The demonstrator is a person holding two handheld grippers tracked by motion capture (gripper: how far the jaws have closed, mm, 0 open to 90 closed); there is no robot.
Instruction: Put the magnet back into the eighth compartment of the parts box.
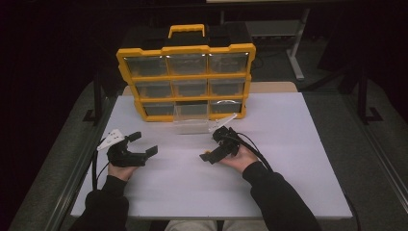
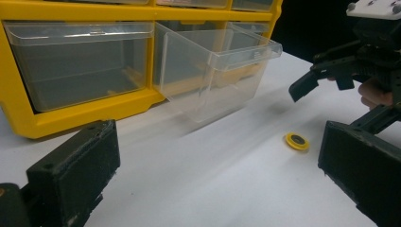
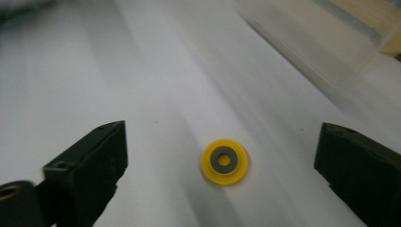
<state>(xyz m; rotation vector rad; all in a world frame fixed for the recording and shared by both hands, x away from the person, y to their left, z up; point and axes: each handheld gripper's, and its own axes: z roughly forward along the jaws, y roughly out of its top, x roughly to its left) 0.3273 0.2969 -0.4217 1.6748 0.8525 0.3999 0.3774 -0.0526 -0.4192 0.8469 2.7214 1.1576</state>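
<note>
Your right gripper hangs with fingers wide open over the flat yellow washer; your left gripper is open too. The washer lies flush on the worktop, so closing too high likely skids it away.

The organiser's drawer contents are too dim to make out; the pulled-out clear drawer runs off the right gripper view's blurred top edge.

Black sleeves — black claws
</note>
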